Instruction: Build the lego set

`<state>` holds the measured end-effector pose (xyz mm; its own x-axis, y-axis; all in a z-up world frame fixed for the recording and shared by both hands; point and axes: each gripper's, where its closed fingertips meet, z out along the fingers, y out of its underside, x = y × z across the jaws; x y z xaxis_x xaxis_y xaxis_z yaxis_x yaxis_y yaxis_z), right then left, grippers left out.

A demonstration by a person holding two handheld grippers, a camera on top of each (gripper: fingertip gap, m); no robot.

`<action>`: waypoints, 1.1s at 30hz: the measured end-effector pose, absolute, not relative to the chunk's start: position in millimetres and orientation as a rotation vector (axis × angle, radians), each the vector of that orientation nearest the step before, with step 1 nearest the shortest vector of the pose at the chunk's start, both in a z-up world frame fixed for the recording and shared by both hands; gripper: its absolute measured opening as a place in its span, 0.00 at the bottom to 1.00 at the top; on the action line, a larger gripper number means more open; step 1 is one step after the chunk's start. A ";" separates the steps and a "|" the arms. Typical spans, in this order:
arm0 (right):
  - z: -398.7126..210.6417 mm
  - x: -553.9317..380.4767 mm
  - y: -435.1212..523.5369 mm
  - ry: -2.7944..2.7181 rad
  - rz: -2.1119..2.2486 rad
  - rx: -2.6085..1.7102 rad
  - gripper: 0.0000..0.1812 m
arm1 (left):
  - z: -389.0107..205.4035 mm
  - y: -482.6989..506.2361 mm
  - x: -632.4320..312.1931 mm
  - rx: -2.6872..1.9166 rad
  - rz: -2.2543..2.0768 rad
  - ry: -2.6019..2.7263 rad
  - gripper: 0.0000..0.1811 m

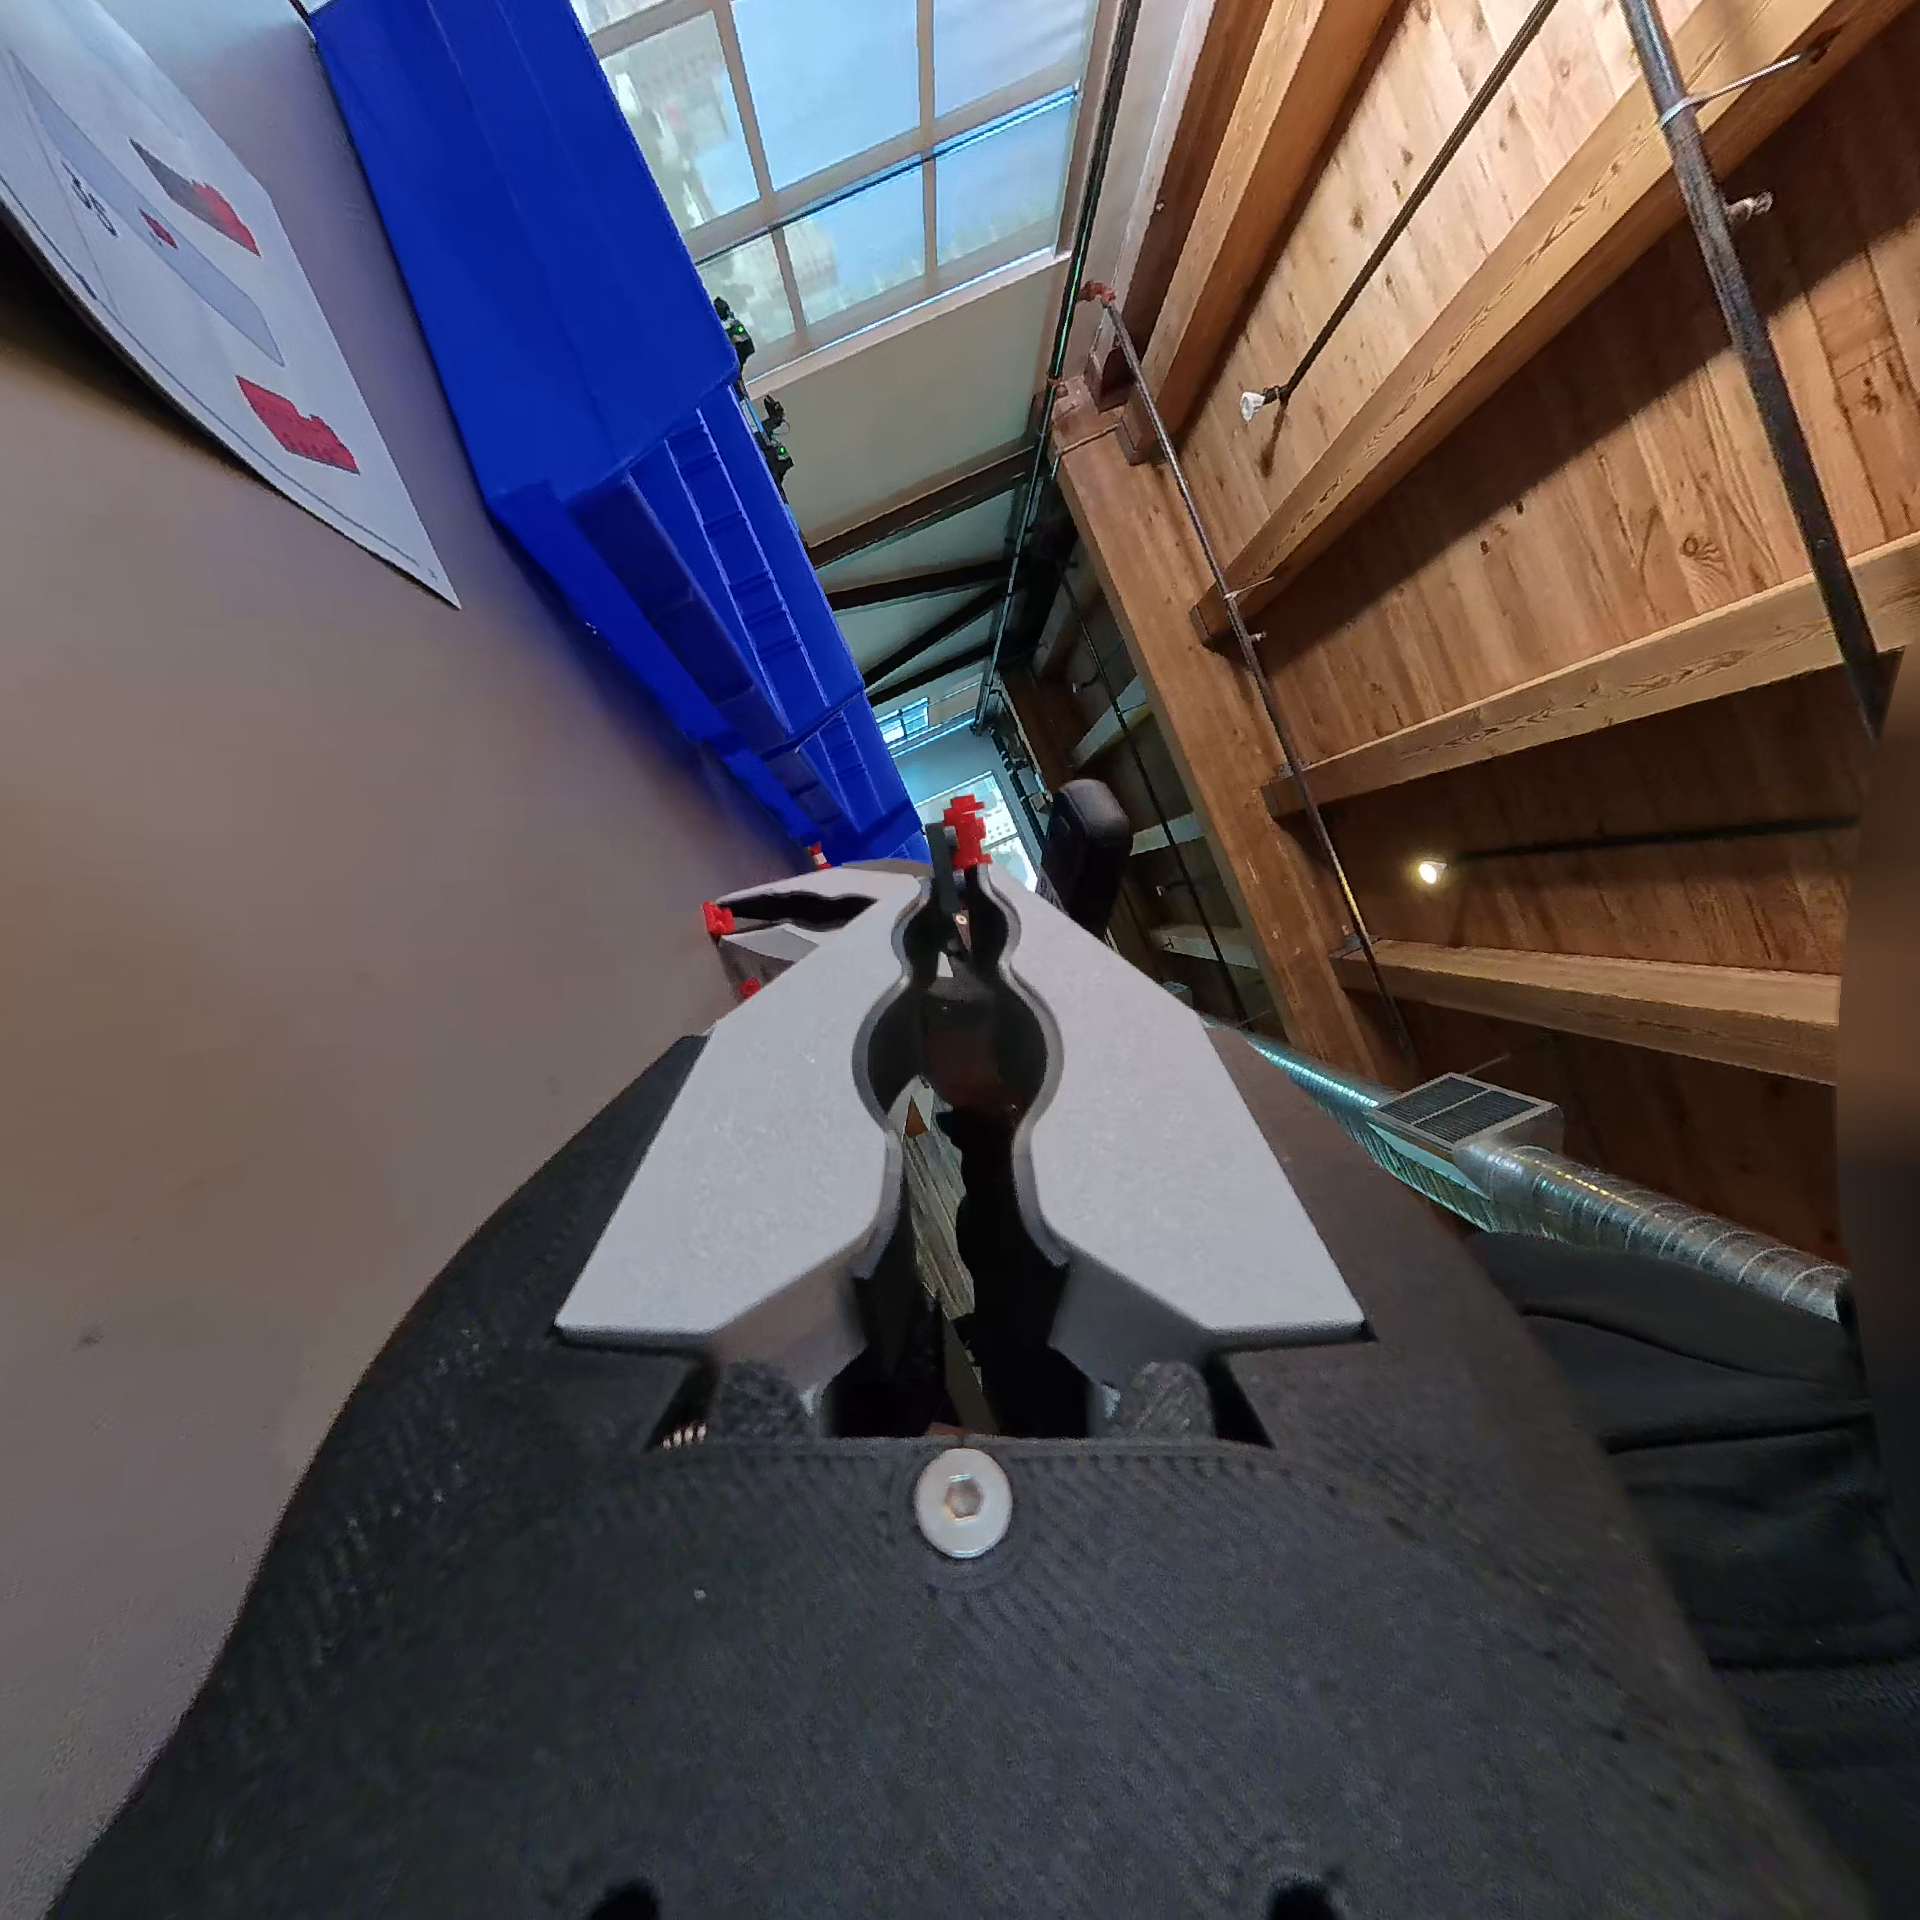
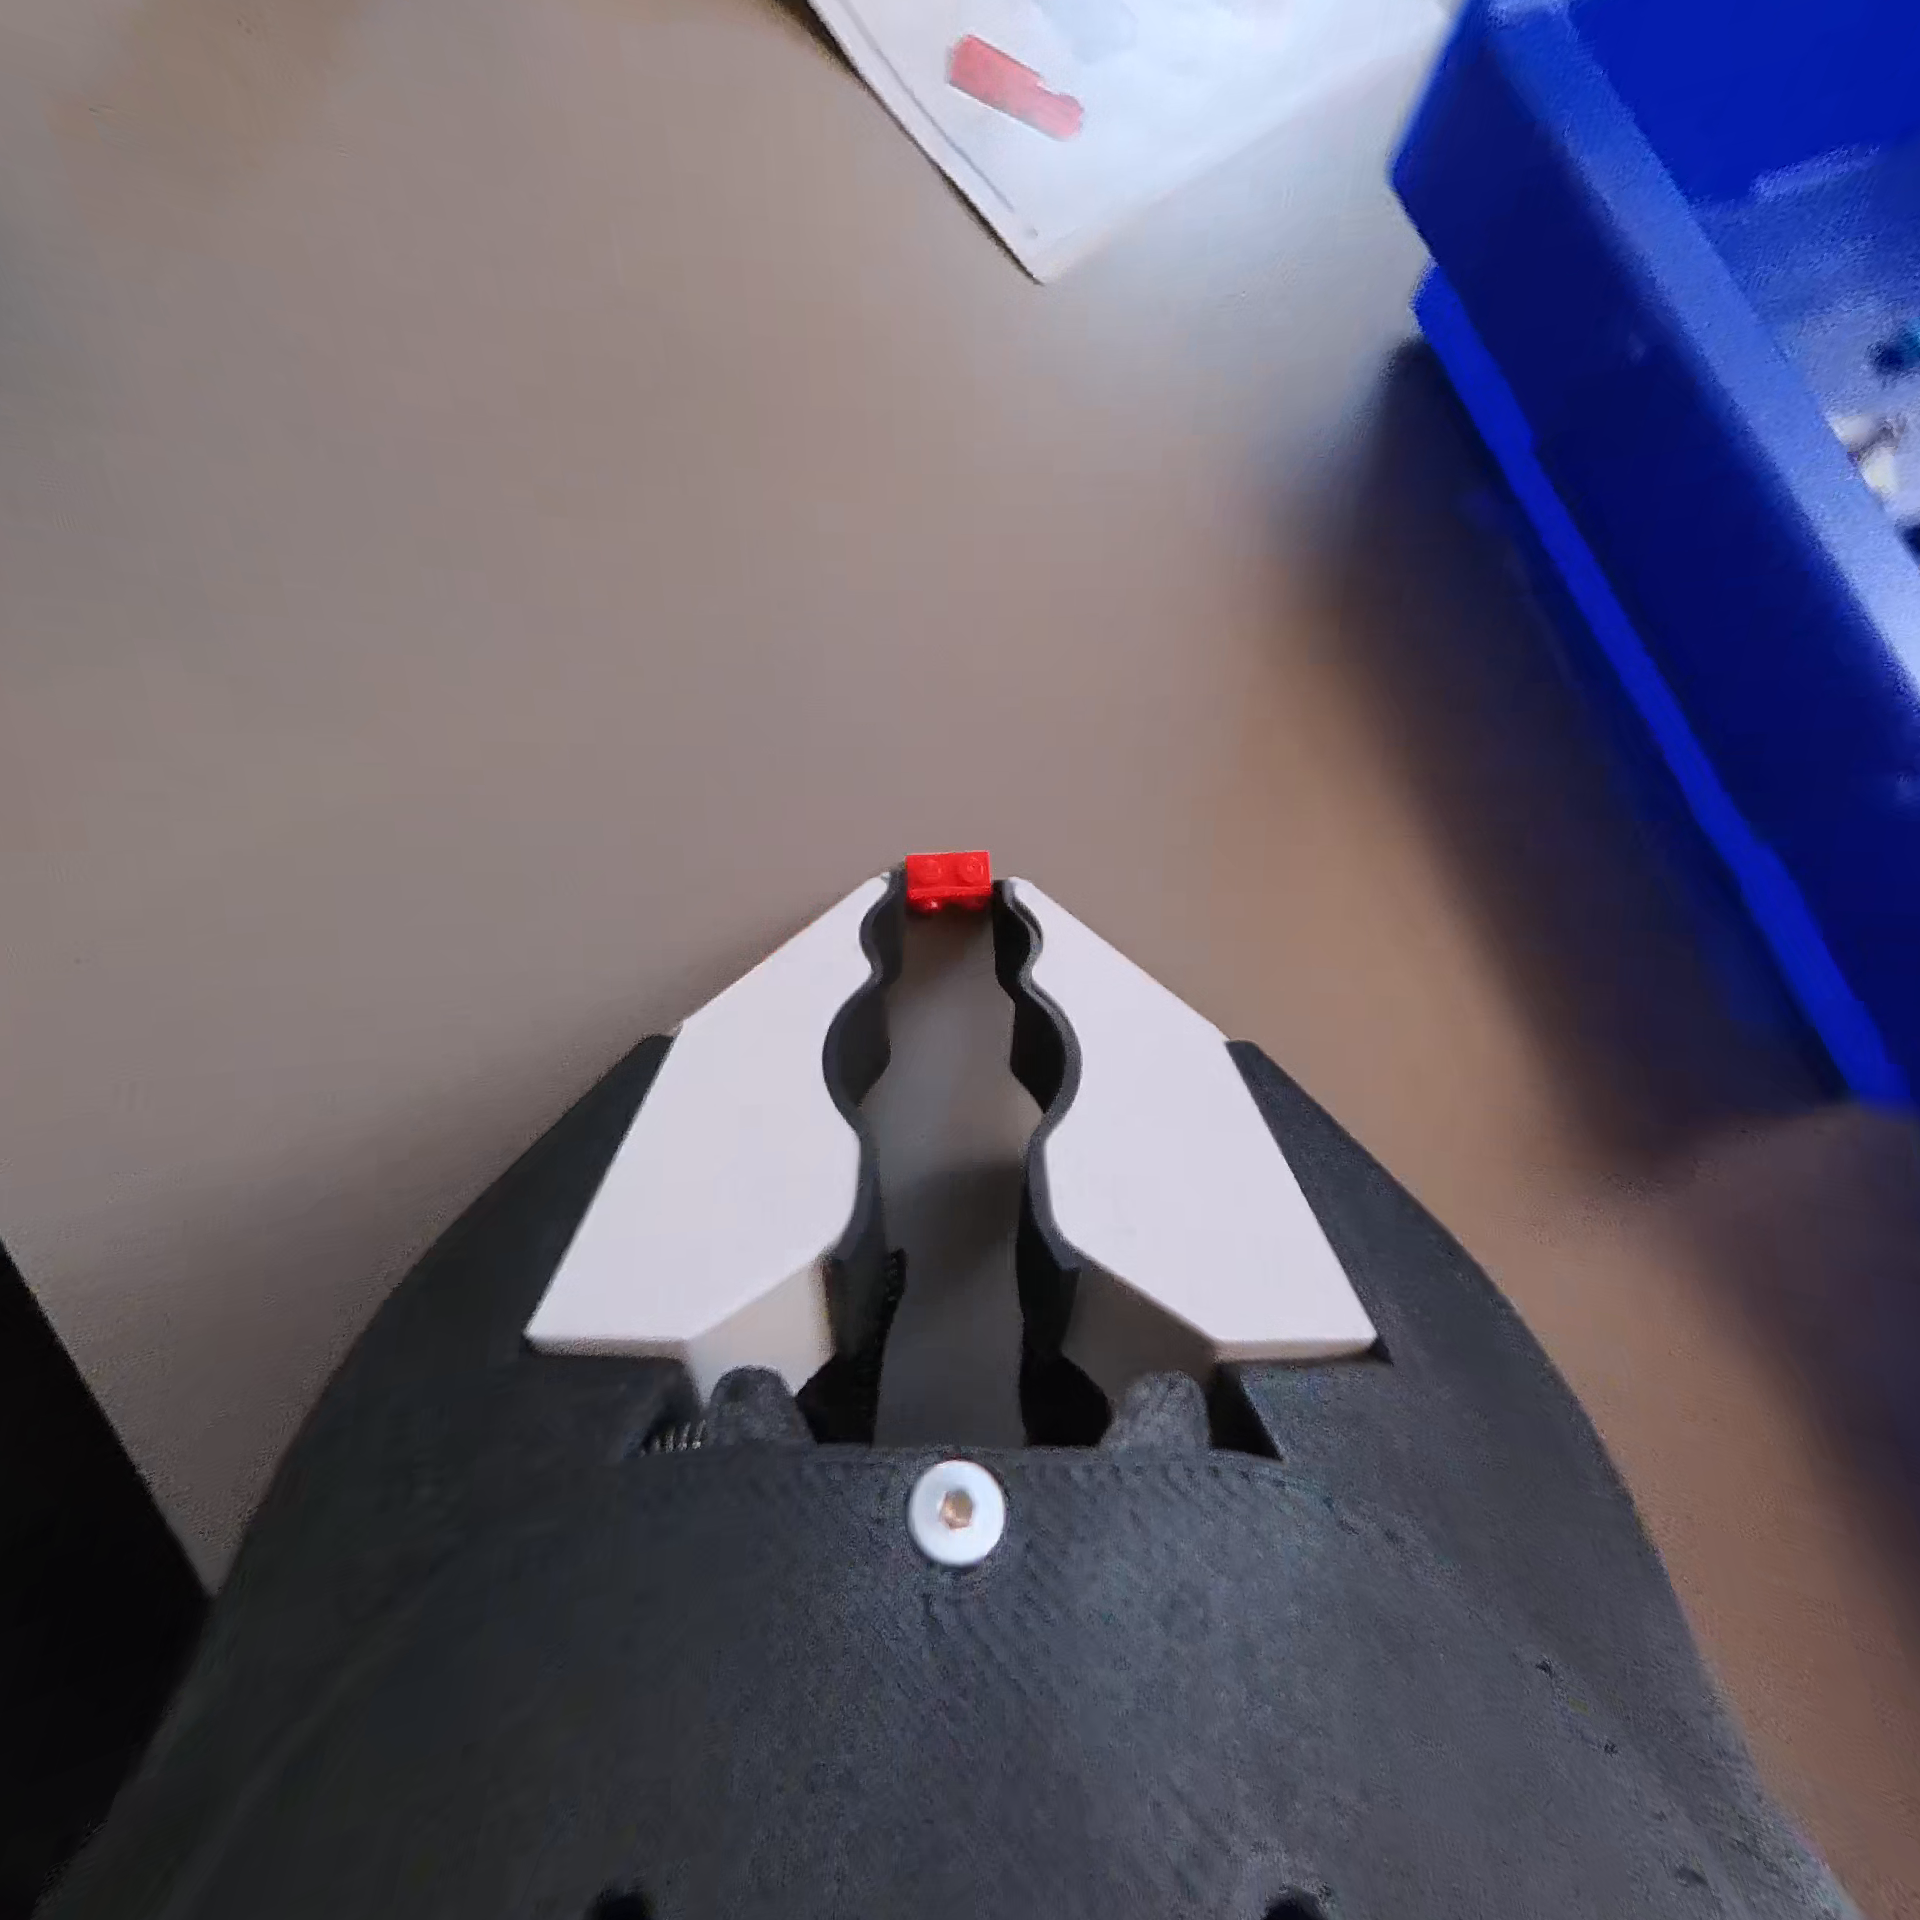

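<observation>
My left gripper (image 1: 958,883) is shut on a small lego piece (image 1: 962,831) made of a red part and a thin black part, which sticks out past the tips. This view is rolled sideways, with the table (image 1: 260,935) at the left. My right gripper (image 2: 945,896) is shut on a small red brick (image 2: 945,881) with two studs, held above the tan table (image 2: 520,520). The right gripper also shows in the left wrist view (image 1: 790,914), just left of my left fingertips, with its red brick (image 1: 714,918) at its tip.
A white instruction sheet (image 1: 208,312) with red brick pictures lies on the table, and also shows in the right wrist view (image 2: 1039,125). Blue parts bins (image 1: 582,364) line the table's far side and show at the right (image 2: 1662,520). Wooden ceiling beams (image 1: 1507,623) fill the right. Some 20 cm of space lies between my two pairs of fingers.
</observation>
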<state>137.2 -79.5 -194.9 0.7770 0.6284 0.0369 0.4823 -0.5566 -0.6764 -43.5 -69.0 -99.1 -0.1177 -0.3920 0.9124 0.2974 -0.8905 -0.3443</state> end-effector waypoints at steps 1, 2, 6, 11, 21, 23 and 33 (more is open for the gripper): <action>-194.9 131.0 -76.7 -0.889 0.281 -2.249 0.09 | -99.3 -69.7 -43.0 -1.716 -2.059 0.108 0.02; -195.0 124.6 -74.5 -0.958 0.293 -2.226 0.09 | -98.9 -70.6 -42.7 -1.713 -2.069 0.113 0.02; -194.1 105.1 -67.0 -1.188 0.332 -2.153 0.10 | -97.8 -73.5 -41.9 -1.706 -2.107 0.129 0.02; -180.1 100.9 -61.4 -1.102 0.375 -2.170 0.16 | -97.8 -75.4 -40.9 -1.709 -2.112 0.147 0.03; -185.8 104.5 -68.7 -0.817 0.314 -2.306 0.11 | -99.1 -75.1 -41.3 -1.711 -2.137 0.136 0.02; -189.5 102.6 -66.0 -0.851 0.297 -2.325 0.10 | -99.3 -75.3 -41.3 -1.713 -2.134 0.137 0.02; -191.4 85.5 -54.1 -1.134 0.282 -2.238 0.02 | -102.4 -77.3 -38.9 -1.744 -2.091 0.162 0.02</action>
